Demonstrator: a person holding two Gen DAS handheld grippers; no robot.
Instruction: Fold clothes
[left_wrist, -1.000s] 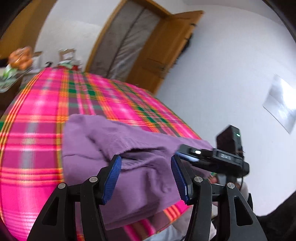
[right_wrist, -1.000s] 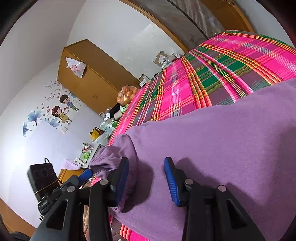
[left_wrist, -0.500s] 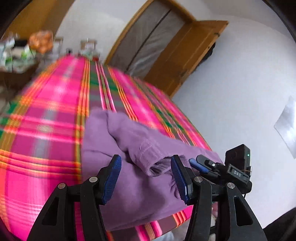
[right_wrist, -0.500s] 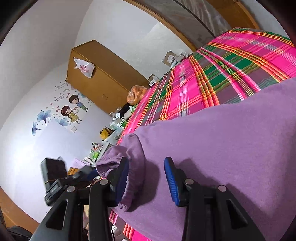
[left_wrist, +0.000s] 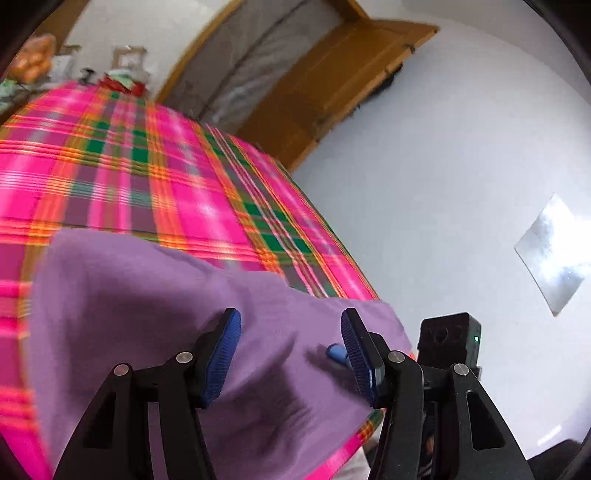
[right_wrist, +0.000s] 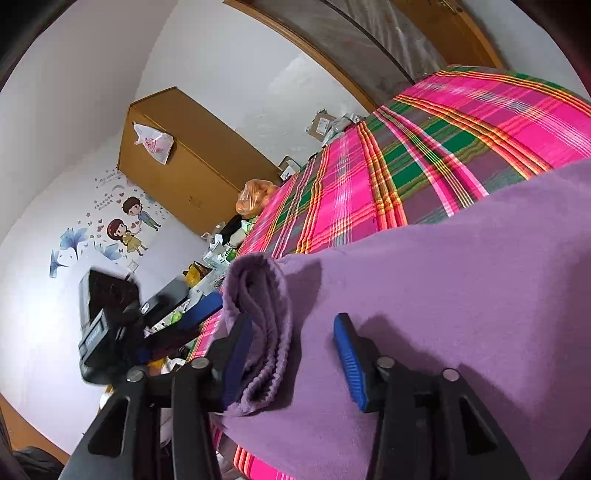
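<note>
Purple garment (left_wrist: 155, 317) lies spread on the bed w/ pink plaid cover (left_wrist: 110, 177), near the bed's front edge & its right corner. Fabric looks like soft fleece, mostly flat in the left wrist view, w/ dark shadows under the gripper fingers.

Left gripper (left_wrist: 291, 350) hovers over the garment, jaws spread wide, nothing between the blue pads (left_wrist: 221, 354). Can't tell if pad tips touch the cloth. Just beyond its right finger, a blue tip of the right gripper (left_wrist: 336, 352) sits on the purple fabric near the corner, w/ that gripper's black camera box (left_wrist: 448, 343) beside it, green LED lit.

Right wrist view: right gripper (right_wrist: 291, 354) also spread wide, over the garment (right_wrist: 443, 295). A rolled/folded ribbed edge, cuff or hem, can't tell which (right_wrist: 258, 325), stands up betw. the fingers, right against the left-side pad; the other pad is apart from it, so no pinch. Left gripper (right_wrist: 177, 325) shows at the left of this view, off the bed edge, blurred.

Background: wooden wardrobe (right_wrist: 192, 166) w/ plastic bag (right_wrist: 153, 142) hanging on it, cartoon wall stickers (right_wrist: 125, 229), cluttered side table (right_wrist: 218, 258) by the bed, bag of oranges (right_wrist: 255, 195), wooden door (left_wrist: 343, 85), white wall w/ a shiny sheet (left_wrist: 550, 254).
</note>
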